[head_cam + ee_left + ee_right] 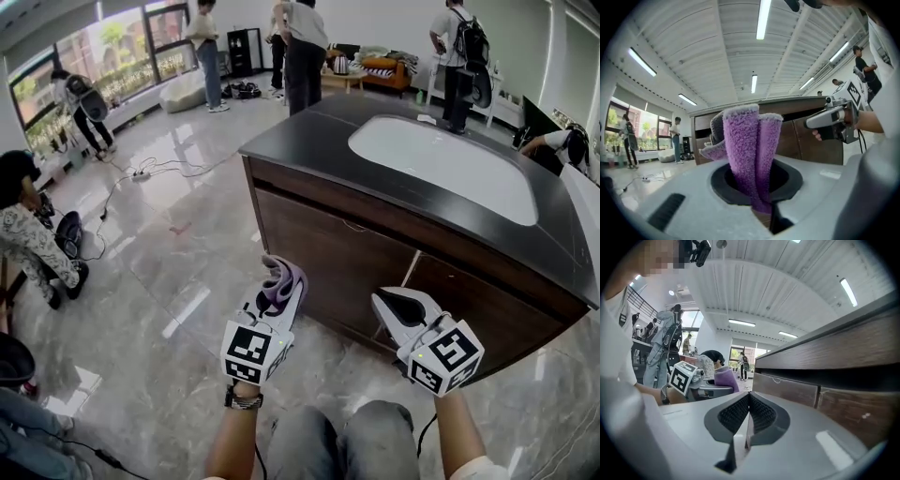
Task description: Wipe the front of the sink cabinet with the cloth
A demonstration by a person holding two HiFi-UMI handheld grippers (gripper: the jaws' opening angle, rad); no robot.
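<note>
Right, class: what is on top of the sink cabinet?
A dark countertop with a white basin sunk into it; a small pale object lies by the basin's far rim. The cabinet's inside is hidden behind its wooden front.

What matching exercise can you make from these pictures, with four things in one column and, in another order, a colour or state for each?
Column A
1. cloth
2. right gripper
3. sink
4. cabinet front

Column B
a. white
b. fingers together, holding nothing
c. dark brown wood
d. purple, clamped in the left gripper

Pairs: 1-d, 2-b, 3-a, 4-c
</note>
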